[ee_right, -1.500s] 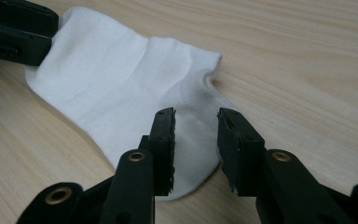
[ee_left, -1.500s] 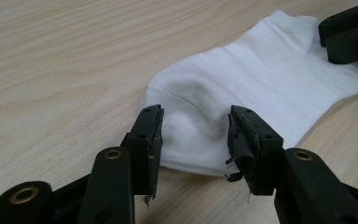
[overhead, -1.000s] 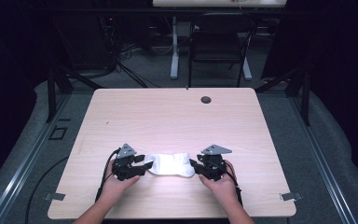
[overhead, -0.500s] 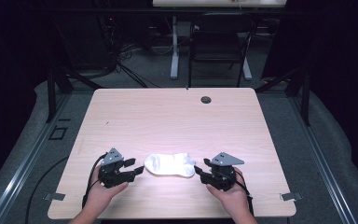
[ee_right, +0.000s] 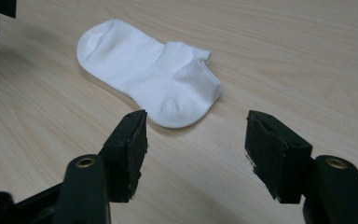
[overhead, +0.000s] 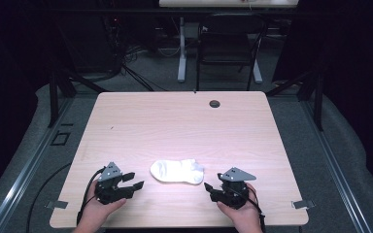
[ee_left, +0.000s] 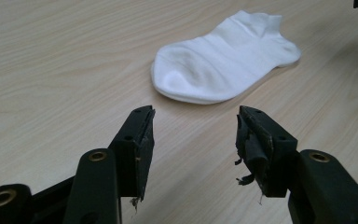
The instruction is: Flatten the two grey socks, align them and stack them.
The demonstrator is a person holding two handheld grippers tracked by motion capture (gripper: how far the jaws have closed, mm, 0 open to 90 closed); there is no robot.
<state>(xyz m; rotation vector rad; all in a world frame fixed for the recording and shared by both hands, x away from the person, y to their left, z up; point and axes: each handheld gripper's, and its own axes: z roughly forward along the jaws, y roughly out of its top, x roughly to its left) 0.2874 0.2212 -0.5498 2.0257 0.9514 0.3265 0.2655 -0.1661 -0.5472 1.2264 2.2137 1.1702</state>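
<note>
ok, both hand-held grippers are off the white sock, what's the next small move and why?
Probably nothing more than easing both back toward the table's near edge. The small white ankle sock lies flat on the light wooden table, folded double it seems. The left hand-held gripper and right hand-held gripper sit apart from it, jaws open and empty; the right's have just been opening.

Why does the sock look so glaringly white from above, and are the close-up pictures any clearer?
In the high view the sock is overexposed under bright table light while the room behind is nearly black; in the left gripper view its folds and soft shadow show well, though the near jaws are slightly soft; the right gripper view is similar, with even light and no glare.
</note>
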